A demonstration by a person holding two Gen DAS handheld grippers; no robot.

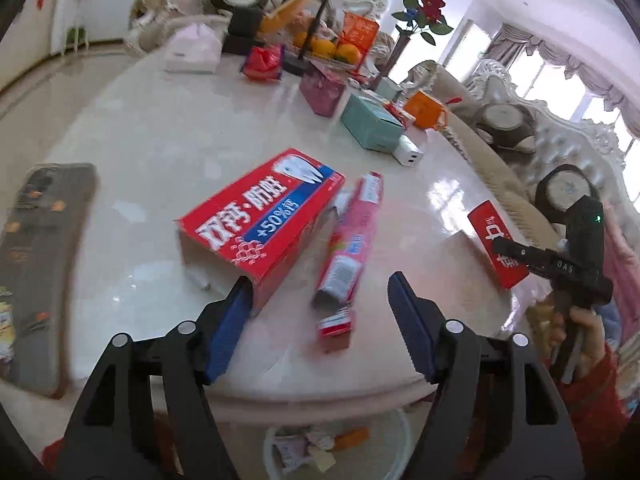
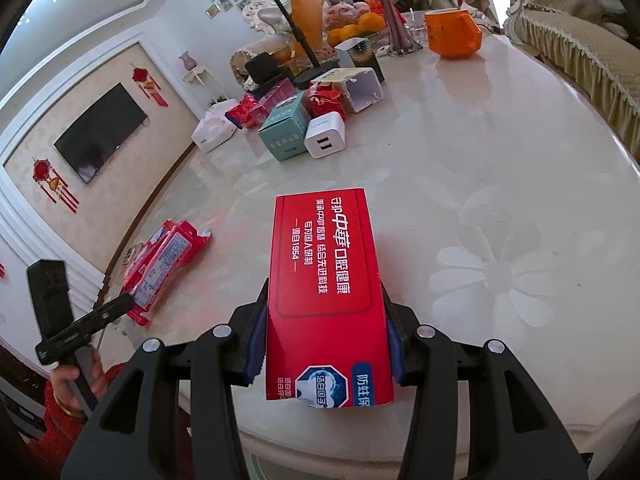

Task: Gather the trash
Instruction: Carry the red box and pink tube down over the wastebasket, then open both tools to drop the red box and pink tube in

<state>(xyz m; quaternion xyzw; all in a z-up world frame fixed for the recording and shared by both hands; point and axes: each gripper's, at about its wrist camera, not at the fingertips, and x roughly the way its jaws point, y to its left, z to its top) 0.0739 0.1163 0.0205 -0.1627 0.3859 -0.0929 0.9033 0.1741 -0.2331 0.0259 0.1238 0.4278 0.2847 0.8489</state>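
Clamped in the right gripper (image 2: 326,344), at the lower centre of the right wrist view: a red toothpaste carton (image 2: 326,280), pads pressing its two long sides, far end jutting out over the marble table (image 2: 500,160). Spread wide and holding nothing, at the bottom of the left wrist view: the left gripper (image 1: 320,312), just short of a second red carton (image 1: 260,216) lying flat mid-frame, a pink toothpaste tube (image 1: 352,240) close beside it on the right. Probably light, hollow card (easily dented if squeezed hard), fairly slick on its glossy faces; best taken across the narrow width near one end. Below the table edge, bottom centre: a white bin (image 1: 400,432) with scraps inside.
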